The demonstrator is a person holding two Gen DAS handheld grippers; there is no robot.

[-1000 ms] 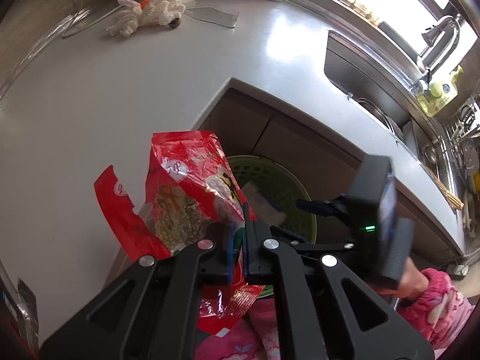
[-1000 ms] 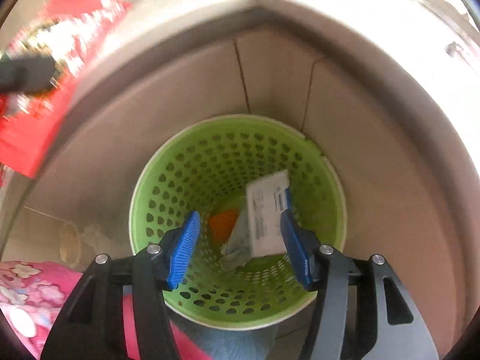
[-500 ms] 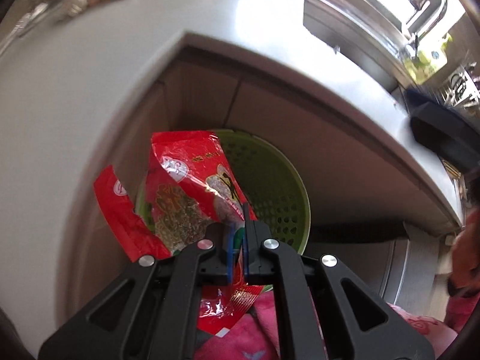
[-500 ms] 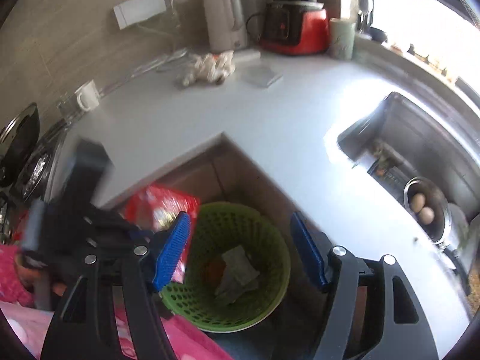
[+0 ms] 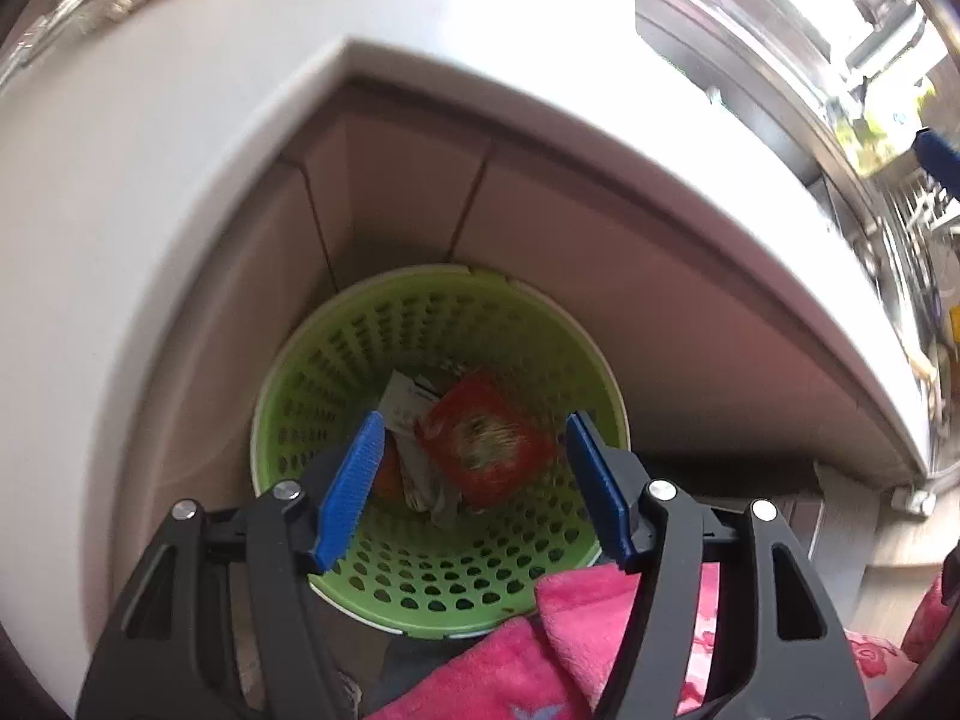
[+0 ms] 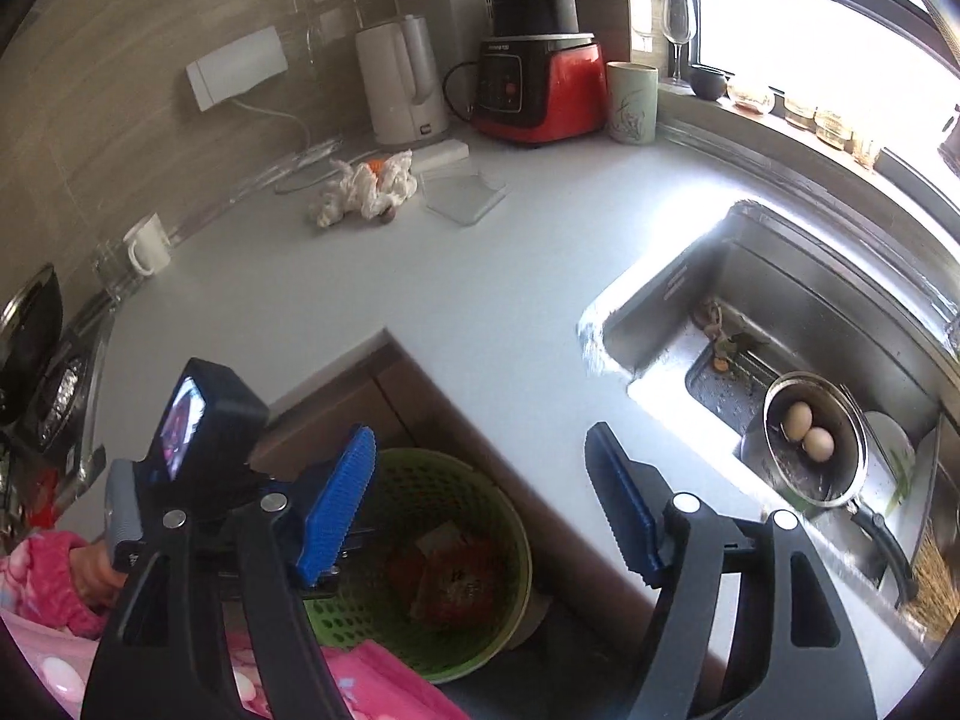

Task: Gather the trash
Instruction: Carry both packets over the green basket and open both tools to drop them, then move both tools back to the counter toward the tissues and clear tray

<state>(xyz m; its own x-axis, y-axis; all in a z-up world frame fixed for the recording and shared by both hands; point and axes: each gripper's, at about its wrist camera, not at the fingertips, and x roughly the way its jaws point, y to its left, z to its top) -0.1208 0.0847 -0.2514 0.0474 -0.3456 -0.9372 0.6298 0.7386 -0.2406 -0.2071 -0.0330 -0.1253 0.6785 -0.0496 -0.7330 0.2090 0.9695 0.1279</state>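
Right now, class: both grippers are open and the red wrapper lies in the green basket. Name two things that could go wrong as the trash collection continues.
1. The crumpled tissue wad lies close to a clear glass lid; a careless grab by the right gripper might knock it.
2. The green basket sits tucked under the counter edge; the left gripper might bump it when rising.

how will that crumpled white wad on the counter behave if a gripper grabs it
The crumpled white wad looks like soft tissue, so it would probably squash and feel light. Its loose folds suggest it may trail or shed the brown bit beside it.
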